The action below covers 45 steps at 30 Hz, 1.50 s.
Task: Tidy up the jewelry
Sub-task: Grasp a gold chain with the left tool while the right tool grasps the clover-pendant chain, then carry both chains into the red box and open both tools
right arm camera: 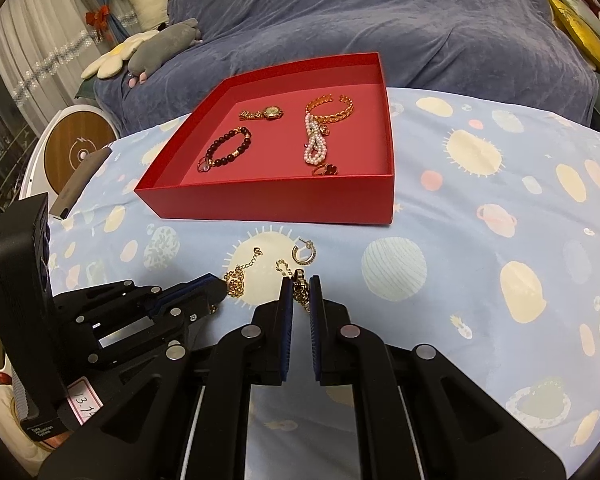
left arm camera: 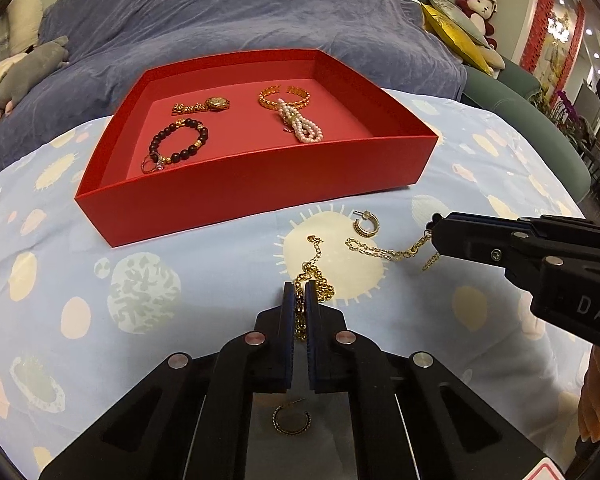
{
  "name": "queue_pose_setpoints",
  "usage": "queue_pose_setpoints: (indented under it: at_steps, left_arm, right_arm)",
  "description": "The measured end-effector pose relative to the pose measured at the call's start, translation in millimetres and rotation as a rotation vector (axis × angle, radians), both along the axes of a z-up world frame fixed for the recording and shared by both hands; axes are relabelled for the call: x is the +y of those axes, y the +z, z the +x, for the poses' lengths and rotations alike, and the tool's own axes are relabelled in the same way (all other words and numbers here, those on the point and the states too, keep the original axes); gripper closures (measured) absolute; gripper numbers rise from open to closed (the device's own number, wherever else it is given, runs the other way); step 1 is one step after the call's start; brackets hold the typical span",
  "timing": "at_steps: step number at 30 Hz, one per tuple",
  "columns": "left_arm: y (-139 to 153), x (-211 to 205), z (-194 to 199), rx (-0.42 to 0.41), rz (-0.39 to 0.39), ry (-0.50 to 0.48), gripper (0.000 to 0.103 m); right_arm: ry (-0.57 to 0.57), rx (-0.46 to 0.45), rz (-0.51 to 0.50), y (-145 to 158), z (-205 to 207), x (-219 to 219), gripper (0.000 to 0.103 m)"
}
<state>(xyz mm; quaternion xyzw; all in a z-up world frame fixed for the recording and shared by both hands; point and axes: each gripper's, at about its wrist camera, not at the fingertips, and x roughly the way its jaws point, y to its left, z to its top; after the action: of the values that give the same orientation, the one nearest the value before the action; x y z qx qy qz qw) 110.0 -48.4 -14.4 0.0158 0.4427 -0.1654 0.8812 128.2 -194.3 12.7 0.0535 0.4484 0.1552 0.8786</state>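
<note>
Already in the red tray [left arm camera: 260,184]: a watch [left arm camera: 216,103], a dark bead bracelet [left arm camera: 180,140], a gold bangle [left arm camera: 283,97] and a pearl strand [left arm camera: 300,124]. Still out on the patterned bedsheet [left arm camera: 100,280], just in front of the tray: a gold chain [left arm camera: 380,252] and a hoop earring [left arm camera: 365,227].

Left gripper [left arm camera: 299,292] clamped on one bunched end of the chain, right gripper [right arm camera: 301,286] clamped on the other, both low over the sheet.

Only in the right wrist view: a ring [right arm camera: 325,169] by the tray's near wall. Only in the left: what looks like a second hoop [left arm camera: 292,420] under the gripper, possibly a reflection.
</note>
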Motion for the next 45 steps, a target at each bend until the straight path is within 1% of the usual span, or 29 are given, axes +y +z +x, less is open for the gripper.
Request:
queue_pose_setpoints:
  at_steps: [2,10,11,15,19,26,30,34,37,39,42,45]
  left_arm:
    - [5.3,5.8,0.8,0.002,-0.021,0.011,0.100]
    - [44.1,23.7,1.3,-0.056,-0.085,0.044,0.100]
    - [48.2,25.3,1.3,-0.062,-0.091,0.047,0.103]
    - [61.0,31.5,1.3,-0.082,-0.109,0.059,0.103]
    - [66.9,36.7,2.0,-0.087,-0.120,0.071,0.103]
    - [81.1,45.9,1.0,-0.108,-0.141,0.082,0.103]
    - [97.7,50.5,1.3,-0.132,-0.151,0.092,0.103]
    - [116.7,55.5,8.8,-0.158,-0.153,0.105,0.103]
    - [132.0,55.7,21.4,-0.173,-0.162,0.102,0.103]
    - [141.0,52.2,30.5,-0.196,-0.143,0.100,0.103]
    - [150.2,47.6,46.5,-0.214,-0.130,0.099,0.103]
    - [151.5,42.1,65.4,-0.225,-0.119,0.108,0.103]
  right_arm:
    - [-0.005,-0.006,0.006,2.5,-0.1,-2.5,0.096]
    - [-0.027,-0.041,0.038,20.1,-1.8,-14.0,0.096]
    - [-0.029,-0.047,0.041,22.5,-2.0,-15.6,0.096]
    - [-0.043,-0.065,0.046,29.7,-3.4,-21.1,0.096]
    - [-0.056,-0.071,0.052,32.9,-2.3,-24.8,0.096]
    - [-0.048,-0.079,0.061,37.9,-1.6,-23.4,0.096]
    - [-0.045,-0.098,0.084,51.5,1.2,-22.3,0.096]
    - [-0.047,-0.120,0.123,72.2,15.2,-25.1,0.096]
    - [-0.052,-0.148,0.108,86.7,30.2,-24.3,0.096]
    - [-0.054,-0.158,0.108,94.7,43.6,-23.2,0.096]
    - [-0.053,-0.175,0.089,102.5,62.6,-18.1,0.096]
    - [-0.056,-0.169,0.089,102.8,83.6,-13.5,0.096]
